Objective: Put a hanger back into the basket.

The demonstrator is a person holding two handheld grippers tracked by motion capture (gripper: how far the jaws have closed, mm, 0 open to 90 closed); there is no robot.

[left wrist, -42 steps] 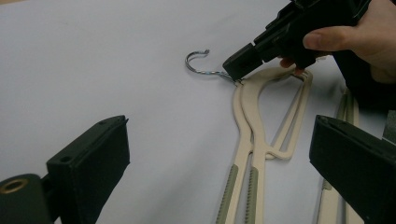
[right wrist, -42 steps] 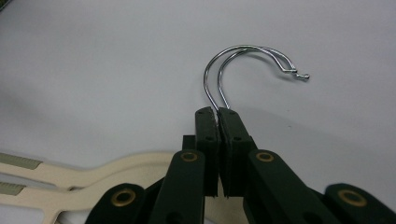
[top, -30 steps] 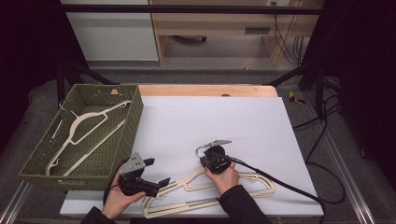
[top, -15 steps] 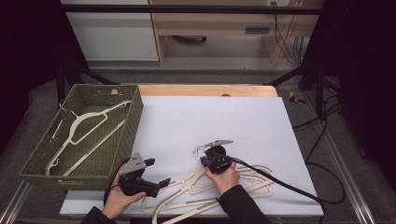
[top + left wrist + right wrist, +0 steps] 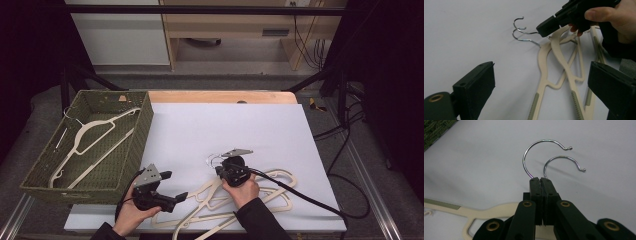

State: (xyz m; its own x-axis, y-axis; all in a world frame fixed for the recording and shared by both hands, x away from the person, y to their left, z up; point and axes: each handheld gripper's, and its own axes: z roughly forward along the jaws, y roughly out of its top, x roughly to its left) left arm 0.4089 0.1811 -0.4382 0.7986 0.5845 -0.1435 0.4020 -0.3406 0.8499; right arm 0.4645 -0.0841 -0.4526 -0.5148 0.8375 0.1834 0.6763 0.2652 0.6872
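The right tongs (image 5: 220, 169) are pressed together on the chrome wire hooks (image 5: 549, 161) of the cream plastic clothes hangers (image 5: 235, 200) lying in a loose pile at the near edge of the white surface (image 5: 225, 125); in the right gripper view the jaws meet at the base of the hooks, though whether they pinch one wire or both I cannot tell. The left tongs (image 5: 177, 197) stand wide and hold nothing, just beside the pile's left end (their own view looks along the hanger arms). A woven green basket (image 5: 142, 125) at the left already holds another cream hanger (image 5: 90, 140). The step in hand looks like separating a hanger from the tangle; next, I judge, a lift by the hook toward the basket, with the left tongs steadying the rest so they don't drag along.
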